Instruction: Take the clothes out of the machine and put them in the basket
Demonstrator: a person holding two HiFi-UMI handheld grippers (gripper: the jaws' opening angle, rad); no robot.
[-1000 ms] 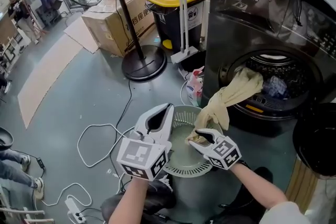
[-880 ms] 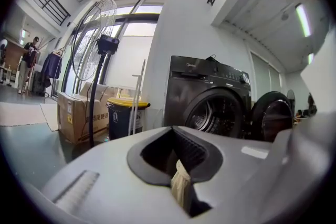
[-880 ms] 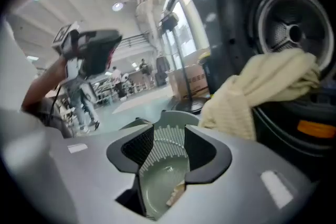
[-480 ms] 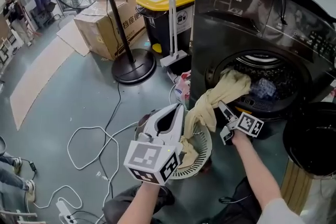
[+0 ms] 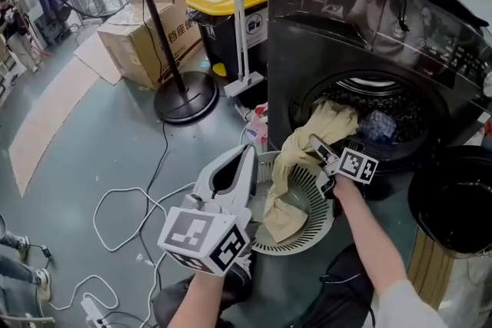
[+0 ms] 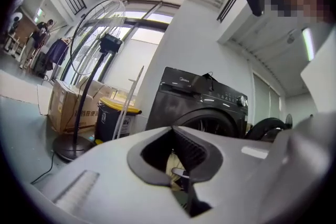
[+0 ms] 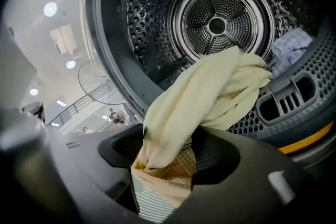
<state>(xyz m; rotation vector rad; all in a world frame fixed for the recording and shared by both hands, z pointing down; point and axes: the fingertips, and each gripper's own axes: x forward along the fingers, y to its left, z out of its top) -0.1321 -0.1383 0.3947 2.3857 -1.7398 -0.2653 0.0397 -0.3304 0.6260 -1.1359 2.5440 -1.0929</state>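
A long cream cloth (image 5: pixel 296 165) hangs from the mouth of the black washing machine (image 5: pixel 346 19) down into the round grey basket (image 5: pixel 307 238) on the floor. My right gripper (image 5: pixel 317 148) is at the drum's lower lip. Its jaws are closing, and the cream cloth (image 7: pixel 210 92) runs loosely between them (image 7: pixel 168 162). A blue garment (image 7: pixel 291 44) lies deeper in the steel drum (image 7: pixel 218 23). My left gripper (image 5: pixel 247 155) is shut and empty. It is held level, just left of the basket.
The machine's round door (image 5: pixel 453 200) hangs open at the right. A fan stand (image 5: pixel 184 100), a yellow-lidded bin (image 5: pixel 223 11) and cardboard boxes (image 5: pixel 146 42) stand to the left. White cables (image 5: pixel 123 203) loop over the floor, and a small bottle (image 5: pixel 257 130) sits beside the machine.
My right gripper let go of the cloth's lower end over the basket, swung up to the drum mouth and opened round the cloth's middle. The left gripper rose a little.
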